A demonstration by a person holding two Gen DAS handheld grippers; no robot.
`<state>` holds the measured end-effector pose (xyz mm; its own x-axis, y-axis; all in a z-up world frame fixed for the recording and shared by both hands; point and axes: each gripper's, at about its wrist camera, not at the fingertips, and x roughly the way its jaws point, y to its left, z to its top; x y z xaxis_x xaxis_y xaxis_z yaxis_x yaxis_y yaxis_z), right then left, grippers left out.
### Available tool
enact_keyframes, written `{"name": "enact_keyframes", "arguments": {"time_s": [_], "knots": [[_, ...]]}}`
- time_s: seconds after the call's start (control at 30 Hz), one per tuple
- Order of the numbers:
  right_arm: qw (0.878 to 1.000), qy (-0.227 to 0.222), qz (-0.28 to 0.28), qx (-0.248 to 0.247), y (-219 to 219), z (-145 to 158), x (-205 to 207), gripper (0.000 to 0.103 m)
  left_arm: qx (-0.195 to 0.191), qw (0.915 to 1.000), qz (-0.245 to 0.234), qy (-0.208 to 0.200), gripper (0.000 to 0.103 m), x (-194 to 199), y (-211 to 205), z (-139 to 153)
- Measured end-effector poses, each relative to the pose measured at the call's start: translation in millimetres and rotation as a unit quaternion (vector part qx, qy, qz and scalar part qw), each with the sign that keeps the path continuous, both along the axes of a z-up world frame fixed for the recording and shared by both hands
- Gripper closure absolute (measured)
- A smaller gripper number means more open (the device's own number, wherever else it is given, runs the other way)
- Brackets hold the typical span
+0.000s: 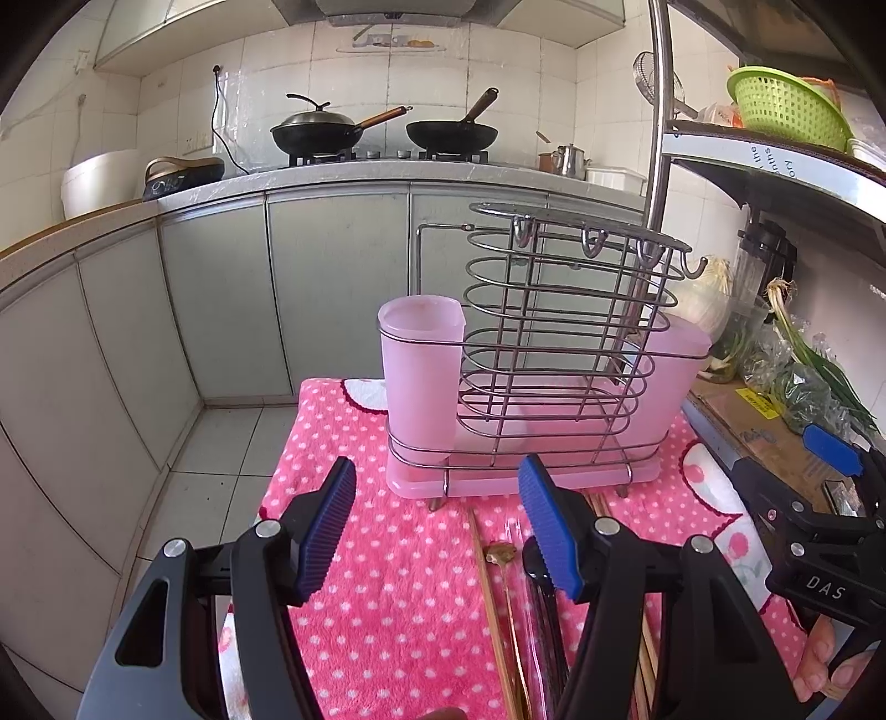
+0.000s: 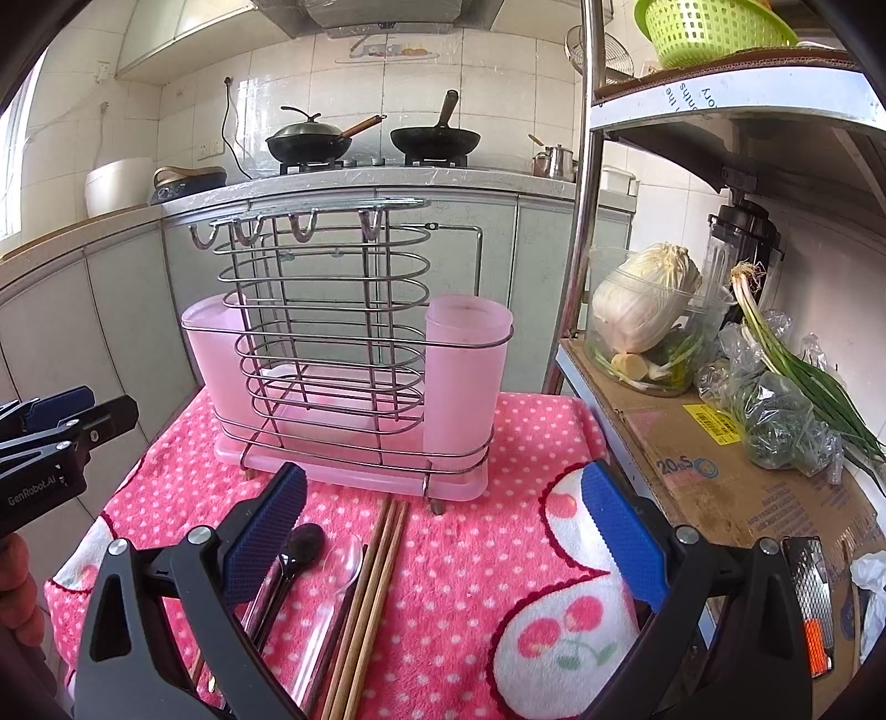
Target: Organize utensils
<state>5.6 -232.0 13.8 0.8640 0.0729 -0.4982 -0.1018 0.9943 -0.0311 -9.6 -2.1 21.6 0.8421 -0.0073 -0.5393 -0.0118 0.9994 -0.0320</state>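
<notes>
A wire utensil rack (image 1: 554,354) (image 2: 332,354) with pink plastic cups (image 1: 423,360) (image 2: 465,376) and a pink drip tray stands on a pink polka-dot towel (image 1: 387,581) (image 2: 470,554). In front of it lie wooden chopsticks (image 2: 371,598) (image 1: 490,603), a clear plastic spoon (image 2: 340,565), a dark spoon (image 2: 302,548) and a brass spoon (image 1: 501,554). My left gripper (image 1: 437,520) hovers open above the utensils. To their right, my right gripper (image 2: 443,531) is also open above the towel. Both hold nothing.
A shelf unit on the right holds cardboard (image 2: 720,487), a cabbage in a clear bowl (image 2: 648,310), bagged greens (image 2: 781,415) and a green colander (image 2: 714,27). Behind are cabinets and a counter with two woks (image 1: 315,133) (image 1: 451,133). A hand (image 1: 819,659) grips the other tool.
</notes>
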Motion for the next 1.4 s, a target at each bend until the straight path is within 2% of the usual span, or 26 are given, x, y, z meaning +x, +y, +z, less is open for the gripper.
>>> {"name": "enact_keyframes", "arguments": {"time_s": [0.4, 0.53, 0.97, 1.17, 1.4], "knots": [[1.000, -0.003, 0.000, -0.001, 0.6, 1.9, -1.7, 0.003, 0.000, 1.0000, 0.000, -0.008, 0.042, -3.6, -1.6, -1.4], [1.000, -0.006, 0.000, 0.000, -0.5, 4.2, -2.7, 0.003, -0.003, 1.0000, 0.001, -0.008, 0.039, -3.7, -1.2, -1.4], [1.000, -0.003, -0.003, 0.004, -4.0, 1.7, -0.7, 0.003, 0.001, 1.0000, -0.005, -0.006, 0.036, -3.8, -2.5, -2.9], [1.000, 0.013, -0.007, 0.005, -8.7, -4.6, 2.8, 0.003, 0.003, 0.9999, -0.007, 0.012, 0.035, 0.7, -3.3, -9.2], [0.998, 0.056, -0.011, 0.028, -22.5, -16.2, 10.5, 0.003, -0.007, 0.9988, -0.010, 0.048, 0.035, 9.0, 4.6, -23.3]]}}
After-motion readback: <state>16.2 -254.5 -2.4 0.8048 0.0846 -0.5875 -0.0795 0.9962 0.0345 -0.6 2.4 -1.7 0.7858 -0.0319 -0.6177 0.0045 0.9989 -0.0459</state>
